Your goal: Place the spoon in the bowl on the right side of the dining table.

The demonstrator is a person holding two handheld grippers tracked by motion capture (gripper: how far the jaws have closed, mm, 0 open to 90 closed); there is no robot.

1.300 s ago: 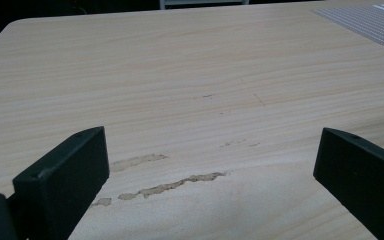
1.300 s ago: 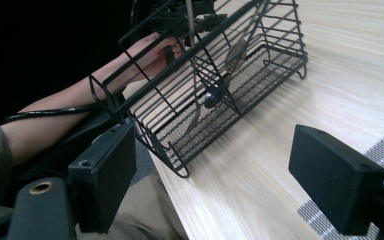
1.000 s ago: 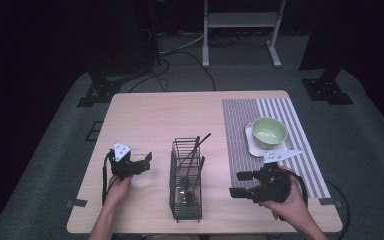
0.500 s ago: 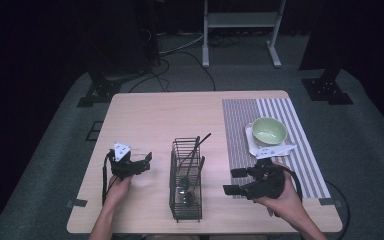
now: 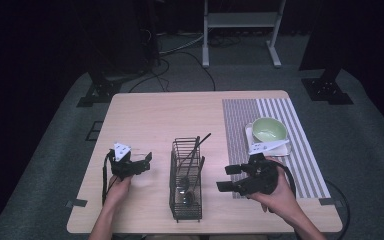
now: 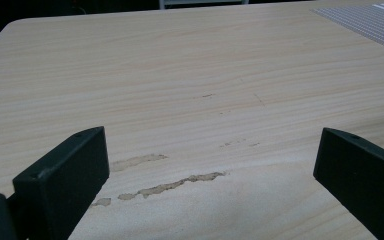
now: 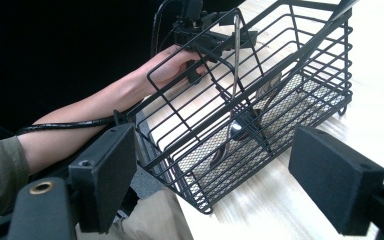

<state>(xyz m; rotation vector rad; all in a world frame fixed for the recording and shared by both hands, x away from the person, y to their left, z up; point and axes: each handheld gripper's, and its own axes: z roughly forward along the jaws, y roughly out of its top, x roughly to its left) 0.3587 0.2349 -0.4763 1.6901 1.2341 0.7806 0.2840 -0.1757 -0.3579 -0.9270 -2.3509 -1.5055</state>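
A black wire basket (image 5: 186,182) stands at the table's front middle, holding several metal utensils (image 5: 195,155) that lean up out of it. My right gripper (image 5: 225,178) is open just right of the basket, jaws pointing at its side. In the right gripper view the basket (image 7: 260,100) lies close ahead of the open right gripper (image 7: 215,165), with a spoon (image 7: 236,70) upright inside. My left gripper (image 5: 146,164) is open to the left of the basket, low over bare wood. The left gripper view has the left gripper (image 6: 210,170) with nothing between its wide jaws.
A green bowl (image 5: 269,129) sits on a white plate (image 5: 251,136) on a striped placemat (image 5: 305,170) at the right of the wooden table (image 5: 170,115). Dark floor with stands and cables surrounds the table.
My right gripper has moved left, away from the plate and closer to the basket's side. The left gripper has stayed put.
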